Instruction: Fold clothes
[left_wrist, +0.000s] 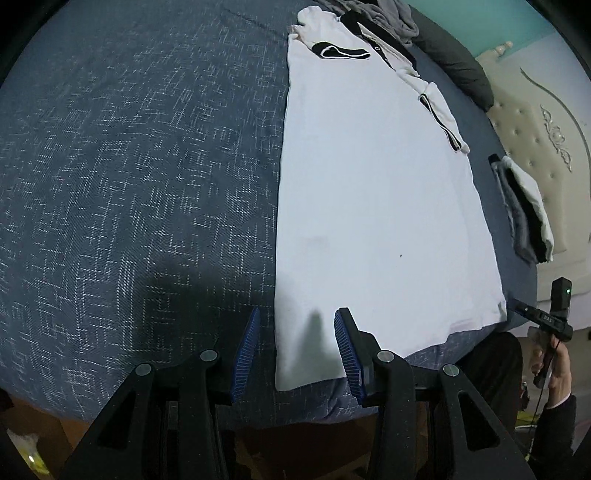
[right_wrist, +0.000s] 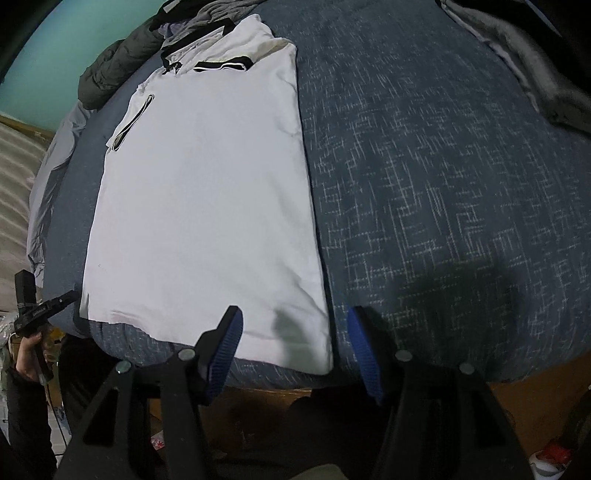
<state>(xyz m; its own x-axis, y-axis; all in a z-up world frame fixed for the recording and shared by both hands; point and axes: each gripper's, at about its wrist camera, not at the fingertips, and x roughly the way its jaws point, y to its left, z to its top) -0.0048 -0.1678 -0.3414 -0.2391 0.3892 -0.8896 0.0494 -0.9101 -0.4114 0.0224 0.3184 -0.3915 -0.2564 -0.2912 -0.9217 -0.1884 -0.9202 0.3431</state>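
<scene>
- The white shirt lay flat on the blue bedspread, its long axis running from the near hem at 6 o'clock to the black-trimmed collar at 12 o'clock.
- The left gripper hung released over the hem's corner, jaws spread and empty.
- The right gripper was likewise spread wide over the opposite hem corner, grasping nothing.
- Folded clothes sat at 3 o'clock.

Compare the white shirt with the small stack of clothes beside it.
The white shirt lies spread long and flat; the stack of clothes is compact and layered. The shirt is white with black trim; the stack mixes grey, black and white. Both rest on the blue bedcover.
</scene>
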